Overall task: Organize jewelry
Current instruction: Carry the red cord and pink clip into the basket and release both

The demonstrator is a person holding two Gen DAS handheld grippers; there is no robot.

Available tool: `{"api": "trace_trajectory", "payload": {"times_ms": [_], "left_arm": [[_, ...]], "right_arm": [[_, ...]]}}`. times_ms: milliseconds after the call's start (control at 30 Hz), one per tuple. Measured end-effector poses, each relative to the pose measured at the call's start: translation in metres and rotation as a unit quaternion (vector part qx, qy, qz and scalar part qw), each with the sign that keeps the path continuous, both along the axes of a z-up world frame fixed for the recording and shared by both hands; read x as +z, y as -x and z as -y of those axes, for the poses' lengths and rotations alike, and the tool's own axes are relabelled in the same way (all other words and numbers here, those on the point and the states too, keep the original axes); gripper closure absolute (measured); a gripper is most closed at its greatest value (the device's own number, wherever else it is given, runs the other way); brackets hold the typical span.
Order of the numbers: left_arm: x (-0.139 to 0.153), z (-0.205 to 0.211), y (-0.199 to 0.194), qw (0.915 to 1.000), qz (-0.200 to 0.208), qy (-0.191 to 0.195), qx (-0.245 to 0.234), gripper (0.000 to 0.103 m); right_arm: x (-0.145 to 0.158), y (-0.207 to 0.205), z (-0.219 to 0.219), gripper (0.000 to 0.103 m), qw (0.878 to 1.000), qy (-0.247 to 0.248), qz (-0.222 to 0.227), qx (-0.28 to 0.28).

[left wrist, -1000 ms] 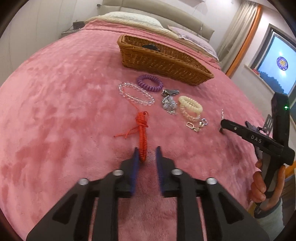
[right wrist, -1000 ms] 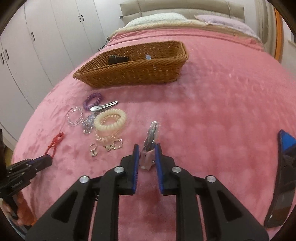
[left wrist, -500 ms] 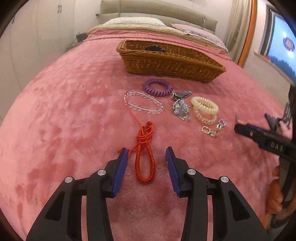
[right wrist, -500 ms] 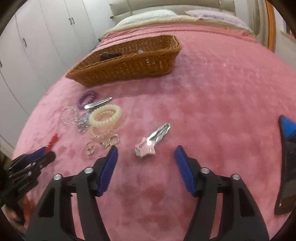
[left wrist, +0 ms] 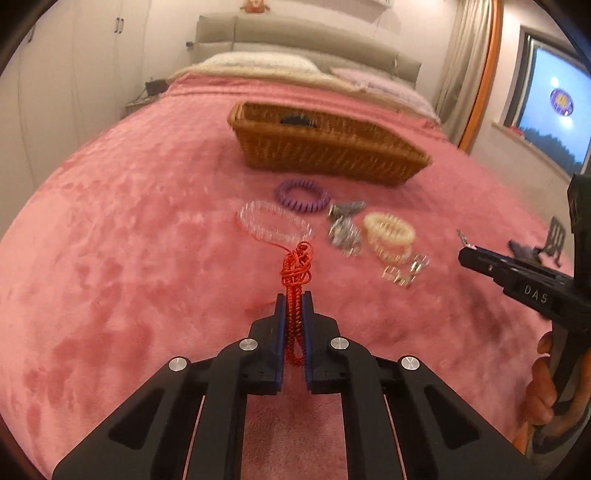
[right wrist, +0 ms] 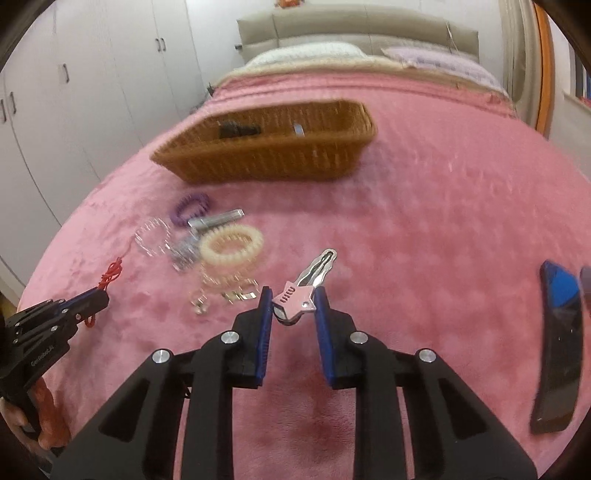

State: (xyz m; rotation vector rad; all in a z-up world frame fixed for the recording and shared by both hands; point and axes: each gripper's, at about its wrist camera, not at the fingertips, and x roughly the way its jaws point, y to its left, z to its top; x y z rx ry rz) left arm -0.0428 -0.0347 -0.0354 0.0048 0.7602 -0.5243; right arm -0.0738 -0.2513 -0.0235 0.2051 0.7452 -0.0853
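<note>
Red cord (left wrist: 294, 295) in low left gripper (left wrist: 294, 301)

bare blanket (right wrist: 443, 229) lies right of the basket (right wrist: 266, 162) — jewelry cluster (right wrist: 207, 243) crowds its front-left, phone (right wrist: 557, 347) far right.

A bedroom in a home. Wide bed under a pink plush blanket (left wrist: 110, 240), with pillows (left wrist: 258, 61) against a padded grey headboard (right wrist: 354, 26). White built-in wardrobe doors (right wrist: 92, 74) along one wall, curtains (left wrist: 458, 55) beside a lit screen (left wrist: 554, 122) on the other. Wicker basket (right wrist: 273, 155) and loose hair ties and bracelets spread on the blanket.
</note>
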Motion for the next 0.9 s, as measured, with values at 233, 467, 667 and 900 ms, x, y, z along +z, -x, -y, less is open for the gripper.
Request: {"api": "trace_trajectory", "payload": {"times_ms": [233, 467, 667, 900], "left_arm": [[0.061, 0.003, -0.008, 0.9957, 0.075, 0.053, -0.012, 0.098], [0.119, 0.040, -0.071, 0.9882, 0.127, 0.079, -0.032, 0.097], [0.114, 0.081, -0.146, 0.9902, 0.096, 0.086, -0.054, 0.097], [0.068, 0.106, -0.202, 0.9963, 0.031, 0.054, -0.059, 0.097]], "right_arm": [[0.061, -0.007, 0.004, 0.083, 0.997, 0.008, 0.074, 0.013], [0.104, -0.074, 0.021, 0.083, 0.993, 0.021, 0.113, 0.019], [0.098, -0.151, 0.036, 0.083, 0.996, 0.010, 0.087, 0.027], [0.053, -0.211, 0.041, 0.083, 0.999, 0.002, 0.017, 0.029]]}}
